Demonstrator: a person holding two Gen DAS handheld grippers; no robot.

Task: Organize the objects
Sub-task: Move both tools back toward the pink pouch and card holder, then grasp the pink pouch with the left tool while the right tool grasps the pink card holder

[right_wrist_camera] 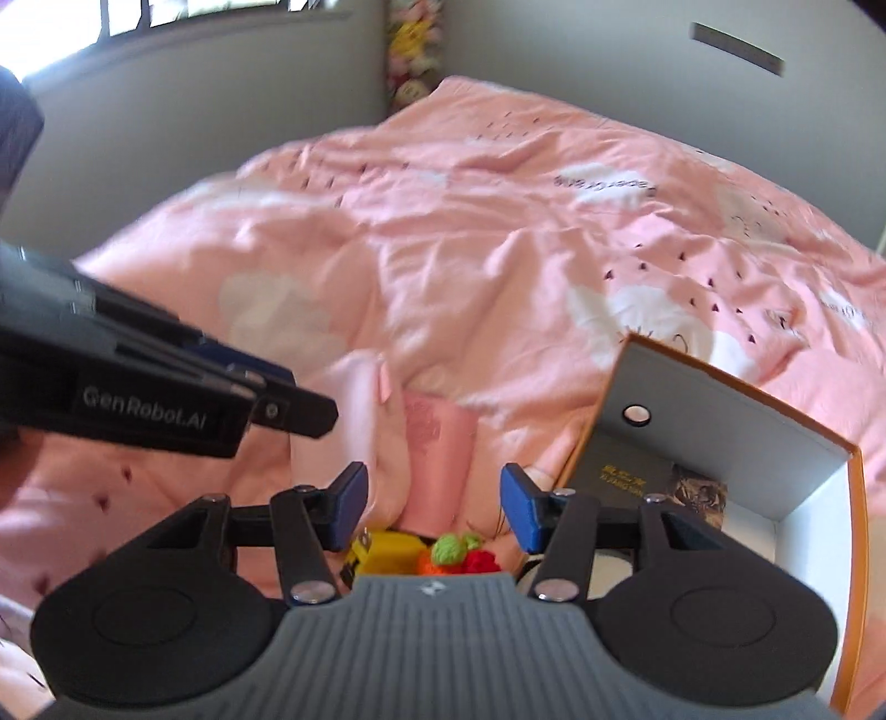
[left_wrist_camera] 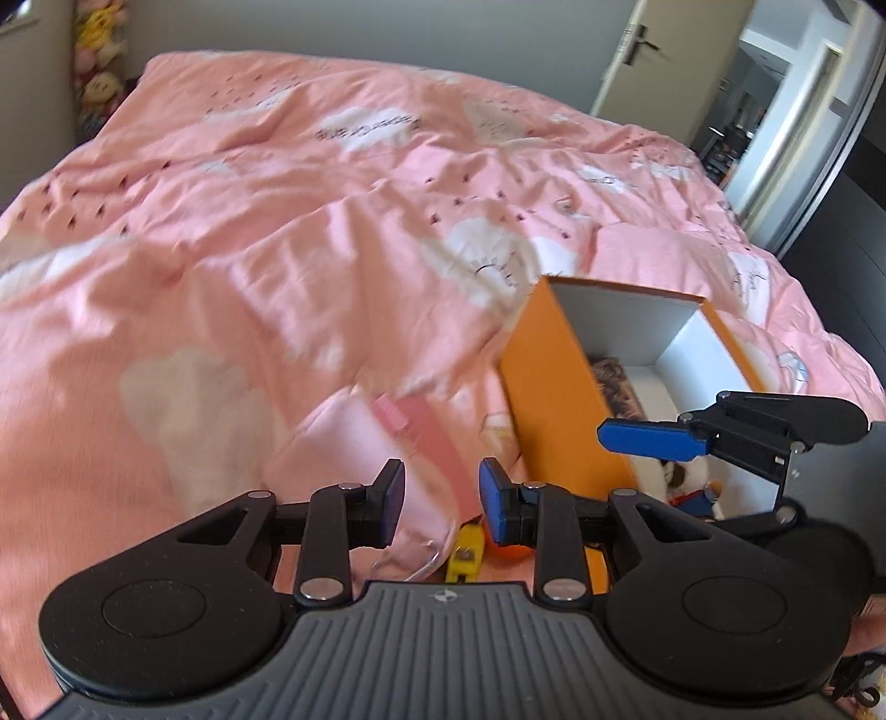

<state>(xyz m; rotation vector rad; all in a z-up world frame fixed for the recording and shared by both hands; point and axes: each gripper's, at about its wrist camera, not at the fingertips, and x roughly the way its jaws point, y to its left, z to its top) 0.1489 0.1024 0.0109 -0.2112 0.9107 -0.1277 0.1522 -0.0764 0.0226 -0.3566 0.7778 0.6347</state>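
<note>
An orange box (left_wrist_camera: 559,387) with a white inside stands open on the pink bed; its rim (right_wrist_camera: 855,498) fills the right of the right wrist view. A dark booklet (right_wrist_camera: 626,476) lies in it, beside a plush toy (left_wrist_camera: 686,482). A pale pink pouch (left_wrist_camera: 343,454) (right_wrist_camera: 437,443) lies left of the box. Nearer me sit a yellow toy (left_wrist_camera: 468,548) (right_wrist_camera: 382,554) and a crocheted orange, green and red piece (right_wrist_camera: 454,554). My left gripper (left_wrist_camera: 443,498) (right_wrist_camera: 299,399) hovers over the pouch, jaws narrowly apart, gripping nothing. My right gripper (right_wrist_camera: 434,498) (left_wrist_camera: 637,437) hangs open and empty by the box's near edge.
The rumpled pink duvet (left_wrist_camera: 277,221) with white cloud prints covers the whole bed. Plush toys (left_wrist_camera: 99,55) (right_wrist_camera: 412,44) are stacked in the far corner against grey walls. An open door (left_wrist_camera: 637,55) stands beyond the bed's right side.
</note>
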